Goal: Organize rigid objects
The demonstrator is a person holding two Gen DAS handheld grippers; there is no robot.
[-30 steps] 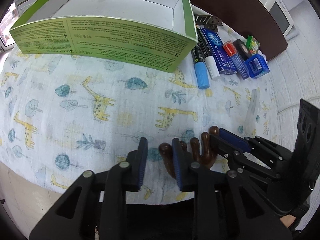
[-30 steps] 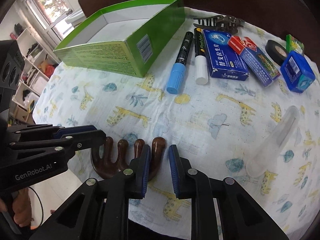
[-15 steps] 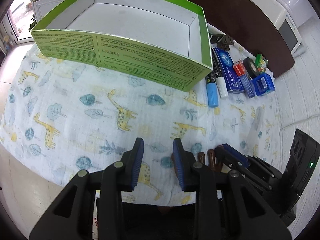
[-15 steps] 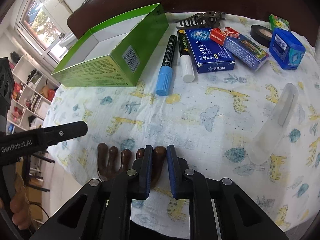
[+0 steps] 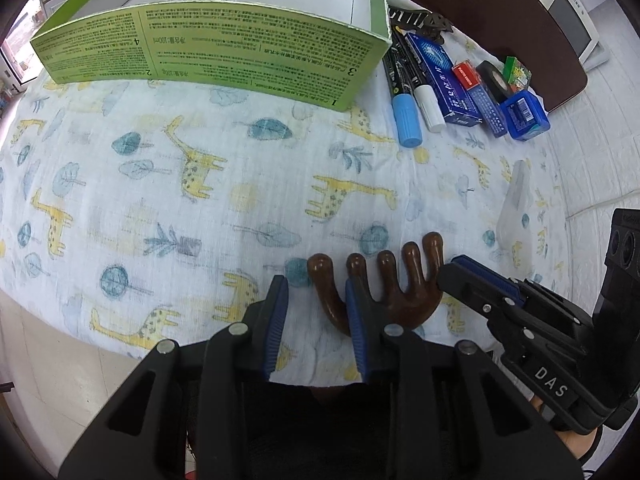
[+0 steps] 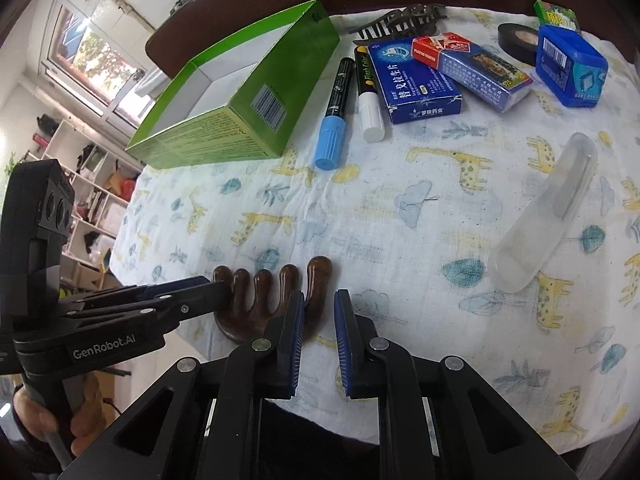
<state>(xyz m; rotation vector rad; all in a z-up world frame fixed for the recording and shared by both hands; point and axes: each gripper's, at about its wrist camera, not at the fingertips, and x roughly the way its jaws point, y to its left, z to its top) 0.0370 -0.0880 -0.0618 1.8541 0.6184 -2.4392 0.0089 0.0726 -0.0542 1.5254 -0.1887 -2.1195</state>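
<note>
**Wooden massager at the near counter edge, between two open grippers**

Left wrist view: The left gripper (image 5: 316, 320) has its fingers (image 5: 277, 312) apart, with nothing between them. The brown wooden massager (image 5: 394, 294) lies flat on the giraffe-print cloth (image 5: 200, 200) at the near edge of the counter, prongs pointing far. Its leftmost prong curves down behind the right-hand finger; the body sits right of the finger gap. The right gripper (image 5: 452, 276) reaches in from the right, its tip touching or just beside the massager's rightmost prong. The green box (image 5: 216, 52) stands at the far side.

Right wrist view: The right gripper (image 6: 318, 332) has its fingers (image 6: 294, 336) apart and empty. The massager (image 6: 256, 300) lies left of the gap, its rightmost prong just beside the left-hand finger. The left gripper (image 6: 216, 292) tip meets the leftmost prong.
</note>
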